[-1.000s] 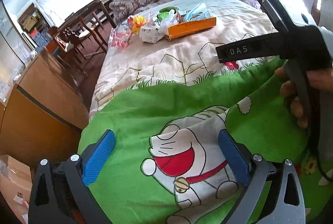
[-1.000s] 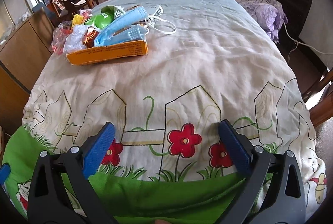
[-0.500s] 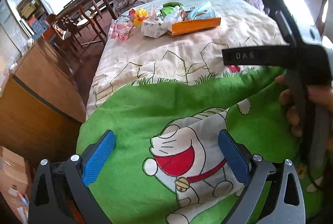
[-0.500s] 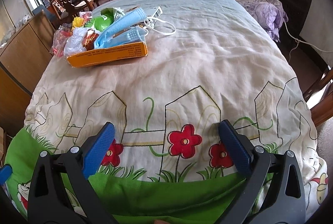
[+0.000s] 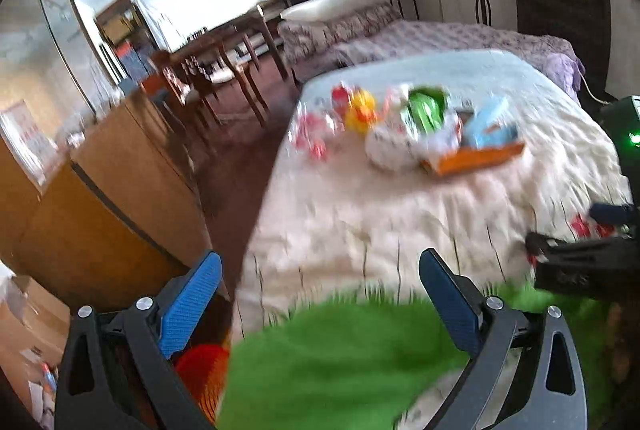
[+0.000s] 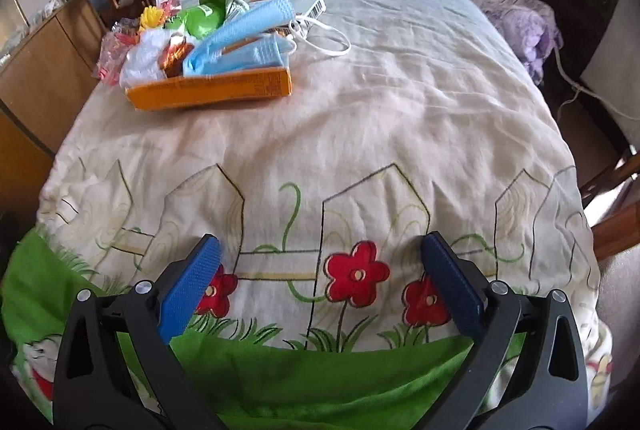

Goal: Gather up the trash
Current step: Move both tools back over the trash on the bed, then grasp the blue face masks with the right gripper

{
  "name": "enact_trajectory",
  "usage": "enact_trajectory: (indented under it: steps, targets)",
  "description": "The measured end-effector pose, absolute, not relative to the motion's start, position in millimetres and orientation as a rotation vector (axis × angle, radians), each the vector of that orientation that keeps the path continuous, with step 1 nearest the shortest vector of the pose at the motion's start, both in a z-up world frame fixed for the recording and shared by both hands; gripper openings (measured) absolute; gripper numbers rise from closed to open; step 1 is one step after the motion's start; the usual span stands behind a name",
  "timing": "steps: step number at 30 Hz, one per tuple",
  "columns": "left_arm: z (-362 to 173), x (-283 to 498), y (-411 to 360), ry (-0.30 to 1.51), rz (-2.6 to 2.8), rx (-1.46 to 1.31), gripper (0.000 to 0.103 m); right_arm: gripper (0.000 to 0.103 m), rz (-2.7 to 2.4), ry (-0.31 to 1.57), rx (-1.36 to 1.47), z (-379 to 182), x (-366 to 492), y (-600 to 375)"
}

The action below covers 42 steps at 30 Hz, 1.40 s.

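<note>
Looking at both views, your trash pile (image 6: 208, 42) sat well ahead of both sets of fingers, up in the upper left of the right-wrist frame, on the bed (image 6: 400, 102). It was heaped in and around an orange box (image 6: 212, 92) whose long side ran roughly left-right across the frame, so you'd be coming at it broadside. Your right gripper (image 6: 320, 282) was spread wide with nothing in it, low over the flower print near the bottom of the frame. Your left gripper (image 5: 320, 298) was just as wide and empty, though that view was smeared. There the pile (image 5: 416, 126) showed upper right of centre. Honestly, neither looked clearly nearer; I'd guess the left had the straighter line to the loose wrappers (image 5: 316, 134) at the pile's left.
</note>
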<state>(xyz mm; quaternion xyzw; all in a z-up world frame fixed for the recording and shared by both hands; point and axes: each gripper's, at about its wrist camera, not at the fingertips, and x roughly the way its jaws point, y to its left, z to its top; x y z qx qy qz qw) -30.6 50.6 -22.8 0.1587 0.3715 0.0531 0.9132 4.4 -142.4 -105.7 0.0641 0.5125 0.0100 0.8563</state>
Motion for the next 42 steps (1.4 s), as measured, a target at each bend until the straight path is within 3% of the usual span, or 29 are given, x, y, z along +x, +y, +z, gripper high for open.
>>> enact_trajectory:
  steps: [11, 34, 38, 42]
  targets:
    - [-24.5, 45.6, 36.0, 0.737, 0.072, 0.287, 0.097, 0.097, -0.003, 0.841, 0.207, -55.8, 72.6, -170.6]
    - [-32.2, 58.8, 48.0, 0.736, 0.112, 0.189, 0.097, 0.096, 0.184, 0.892, 0.268, -74.3, 104.3, -136.7]
    - [-32.2, 58.8, 48.7, 0.736, 0.114, 0.188, 0.097, 0.093, 0.184, 0.892, 0.258, -76.8, 110.4, -133.2]
    - [-32.0, 58.4, 48.4, 0.741, 0.118, 0.183, 0.097, 0.082, 0.192, 0.9, 0.262, -78.6, 113.9, -131.3]
